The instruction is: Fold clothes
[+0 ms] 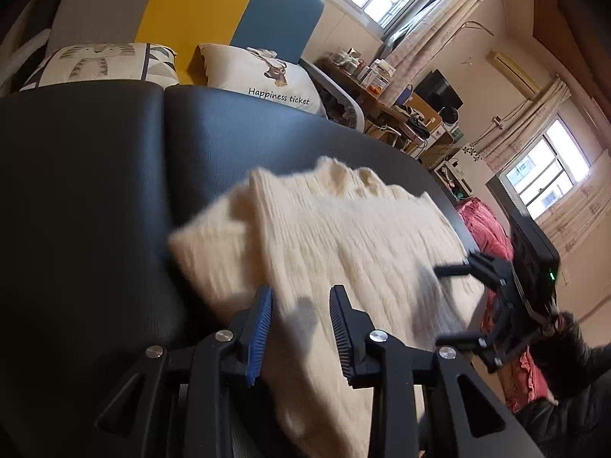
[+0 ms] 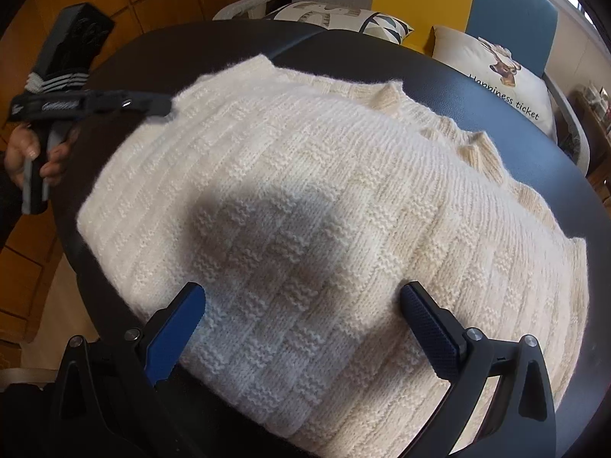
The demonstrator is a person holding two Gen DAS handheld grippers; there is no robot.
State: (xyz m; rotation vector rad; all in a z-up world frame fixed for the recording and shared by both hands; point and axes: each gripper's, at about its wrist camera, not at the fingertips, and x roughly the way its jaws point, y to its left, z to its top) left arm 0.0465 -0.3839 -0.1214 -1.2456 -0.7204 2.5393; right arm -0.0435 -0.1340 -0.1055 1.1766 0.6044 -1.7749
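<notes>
Cream knitted wool, thick and ribbed in blocks: the sweater (image 2: 305,198) lies folded on the black padded counter (image 2: 477,87), covering most of its near half, with 1 sleeve layer showing along the far edge. Judged from its pile and slack outline, it is soft, light and compliant, likely to sag and stretch if lifted by a single point; a firm pinch through doubled layers at a corner or hem would probably serve best, 1 gripper at each end.

Right gripper (image 2: 301,328) points steeply down over the near edge of the sweater, jaws wide apart, nothing between the pads. Left gripper (image 1: 301,328) tilts down at a shallower angle above the opposite end; its jaws stand partly apart. Cloth shows between its fingers (image 1: 259,328), yet blur makes it hard to say whether they touch it; it appears unclamped. A hand (image 2: 26,152) grips that tool's handle at the left of the right wrist view.

2 printed cushions (image 1: 267,76) rest beyond the counter.
</notes>
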